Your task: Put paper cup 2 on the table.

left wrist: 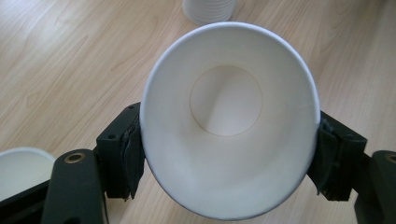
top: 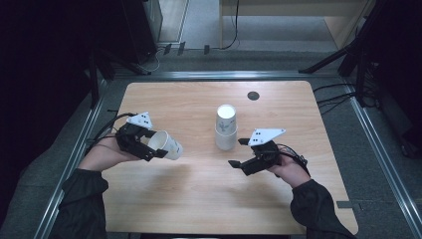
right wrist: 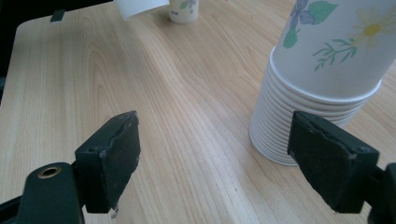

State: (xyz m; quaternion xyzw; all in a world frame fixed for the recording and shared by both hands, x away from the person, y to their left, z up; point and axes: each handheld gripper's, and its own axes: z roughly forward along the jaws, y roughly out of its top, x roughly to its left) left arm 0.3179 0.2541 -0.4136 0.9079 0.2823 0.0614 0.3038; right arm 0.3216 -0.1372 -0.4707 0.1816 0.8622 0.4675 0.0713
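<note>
Lit tabletop, dark surround

From above, the table (top: 199,199) is evenly and softly lit while the room at both sides falls to near black; faint shadows lie under the hands. Both gripper views are brighter; the cup (left wrist: 229,121) looks pale and washed, with soft shading inside. The near black pads (right wrist: 114,158) are slightly soft.
</note>
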